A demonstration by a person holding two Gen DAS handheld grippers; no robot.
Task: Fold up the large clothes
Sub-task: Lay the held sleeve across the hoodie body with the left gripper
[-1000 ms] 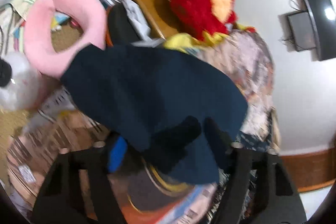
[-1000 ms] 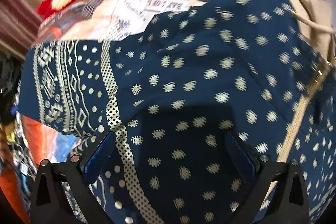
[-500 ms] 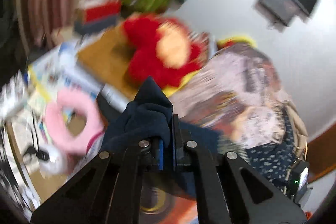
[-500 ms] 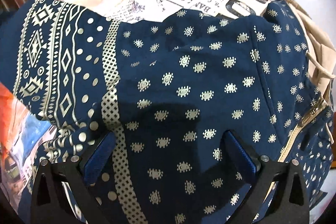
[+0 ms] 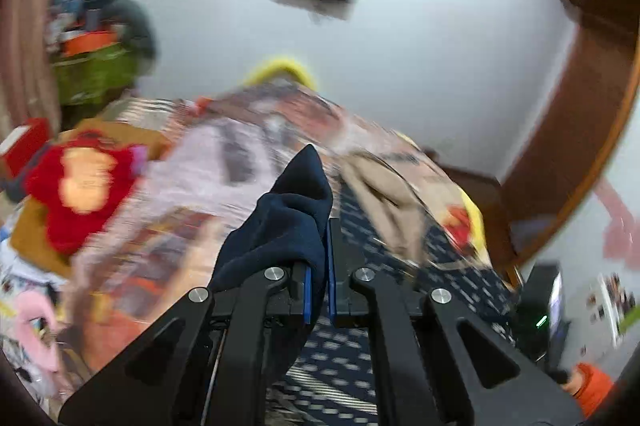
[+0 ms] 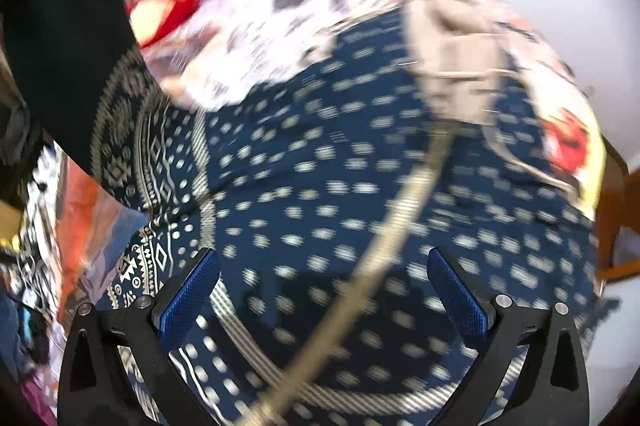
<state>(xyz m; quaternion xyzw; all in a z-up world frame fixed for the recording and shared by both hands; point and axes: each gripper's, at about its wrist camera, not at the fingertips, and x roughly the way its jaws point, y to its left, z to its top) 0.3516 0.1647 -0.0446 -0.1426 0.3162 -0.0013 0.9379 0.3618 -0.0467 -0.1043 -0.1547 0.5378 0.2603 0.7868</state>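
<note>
Closest in the left wrist view, the left gripper (image 5: 318, 290) is pressed together, and a fold of plain dark navy cloth (image 5: 288, 222) is pinched between its blue pads (image 5: 307, 290). This cloth is bunched above the fingers and ends in a point, lifted off the bed. Below and beyond it, a navy patterned garment (image 5: 404, 266) is spread on the bed, with a beige garment (image 5: 384, 194) lying further back on it. A red plush toy (image 5: 80, 186) is seen at the far left.

In the right wrist view, the right gripper (image 6: 324, 290) is spread wide and nothing is pinched; the patterned garment (image 6: 360, 186) lies directly under it and stretches away. At the far upper left, the dark cloth (image 6: 68, 38) is seen hanging.
</note>
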